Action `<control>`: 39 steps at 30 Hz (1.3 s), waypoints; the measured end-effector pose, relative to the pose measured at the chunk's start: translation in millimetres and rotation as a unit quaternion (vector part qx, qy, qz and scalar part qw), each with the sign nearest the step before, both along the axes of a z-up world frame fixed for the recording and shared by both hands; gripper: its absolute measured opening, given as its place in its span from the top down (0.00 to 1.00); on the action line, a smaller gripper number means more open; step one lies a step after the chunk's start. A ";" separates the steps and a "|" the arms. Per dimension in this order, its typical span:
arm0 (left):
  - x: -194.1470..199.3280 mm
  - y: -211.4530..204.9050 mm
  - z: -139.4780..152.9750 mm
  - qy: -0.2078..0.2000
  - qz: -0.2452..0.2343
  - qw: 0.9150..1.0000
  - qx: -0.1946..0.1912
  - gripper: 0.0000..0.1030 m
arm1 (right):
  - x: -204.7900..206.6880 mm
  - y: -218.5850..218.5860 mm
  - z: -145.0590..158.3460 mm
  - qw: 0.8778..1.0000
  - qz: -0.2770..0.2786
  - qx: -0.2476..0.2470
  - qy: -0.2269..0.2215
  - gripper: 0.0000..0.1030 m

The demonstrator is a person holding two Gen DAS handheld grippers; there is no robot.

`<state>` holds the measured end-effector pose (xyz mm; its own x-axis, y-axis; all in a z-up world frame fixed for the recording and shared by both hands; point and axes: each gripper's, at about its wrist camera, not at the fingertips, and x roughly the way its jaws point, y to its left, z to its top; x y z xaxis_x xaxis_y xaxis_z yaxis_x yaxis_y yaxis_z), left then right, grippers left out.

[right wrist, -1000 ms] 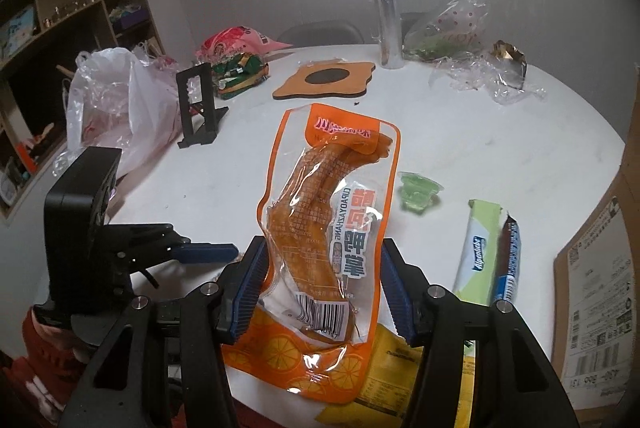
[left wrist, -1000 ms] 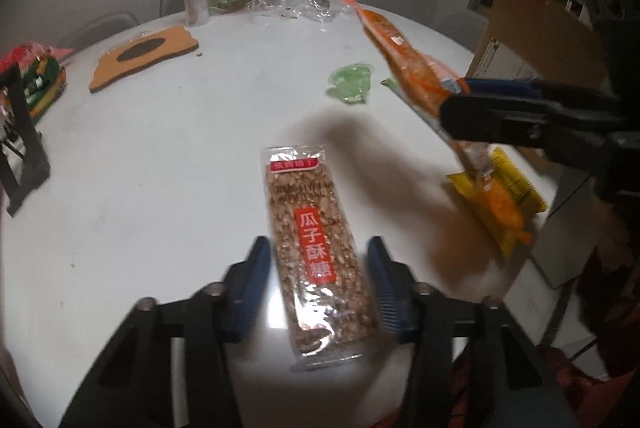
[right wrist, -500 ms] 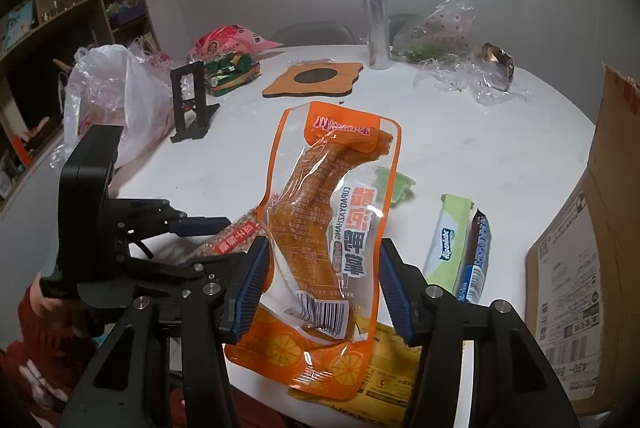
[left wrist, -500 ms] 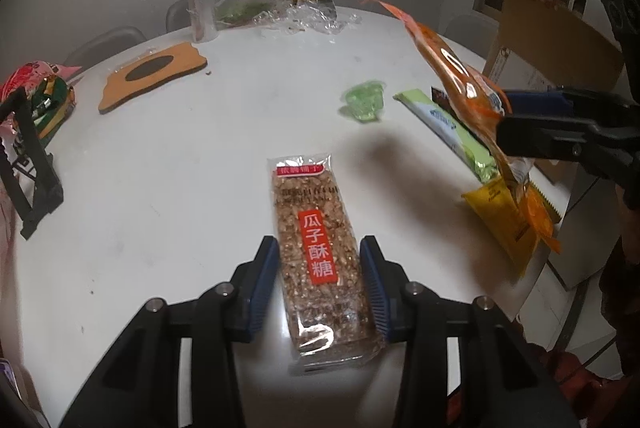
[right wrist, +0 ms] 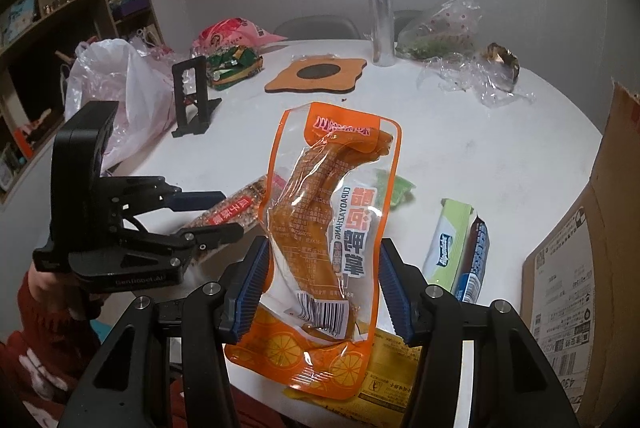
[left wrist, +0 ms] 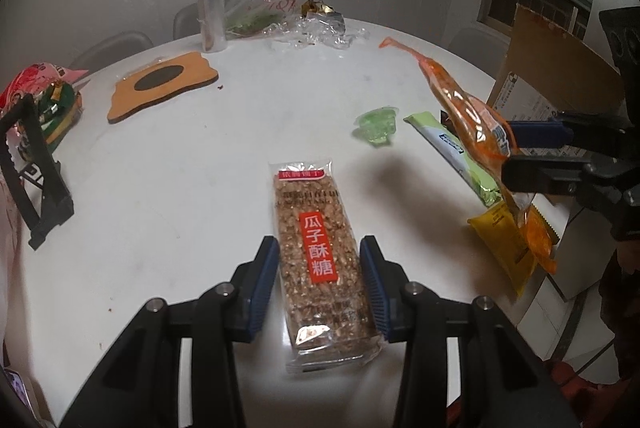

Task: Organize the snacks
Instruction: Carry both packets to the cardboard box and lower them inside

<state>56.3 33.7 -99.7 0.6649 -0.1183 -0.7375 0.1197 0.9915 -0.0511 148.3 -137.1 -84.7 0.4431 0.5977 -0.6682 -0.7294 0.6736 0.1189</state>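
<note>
— What's on my right wrist view?

— My right gripper (right wrist: 322, 282) is clamped on an orange duck-foot pouch (right wrist: 332, 228), held upright above the white table (right wrist: 500, 155).

— And the left?

— My left gripper (right wrist: 224, 214) sits low at the left, its fingers on either side of a seed brittle bar (right wrist: 236, 207). I can't tell how tight.

— Anything else?

— A green wafer pack (right wrist: 446, 238) touches a dark blue bar (right wrist: 476, 256), near a cardboard box (right wrist: 588, 260).
</note>
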 end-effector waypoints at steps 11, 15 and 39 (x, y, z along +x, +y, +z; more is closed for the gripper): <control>3.4 5.1 -17.6 0.020 0.021 0.999 0.033 0.62 | 5.6 44.1 -45.9 0.996 0.041 -0.075 0.019 0.50; 3.2 12.5 -18.7 0.023 0.024 0.999 0.024 0.62 | 2.8 52.9 -50.3 0.996 0.035 -0.087 -0.003 0.45; 6.1 9.1 -23.3 0.007 0.034 0.999 0.034 0.62 | -7.8 69.2 -66.5 0.995 -0.013 -0.092 -0.041 0.44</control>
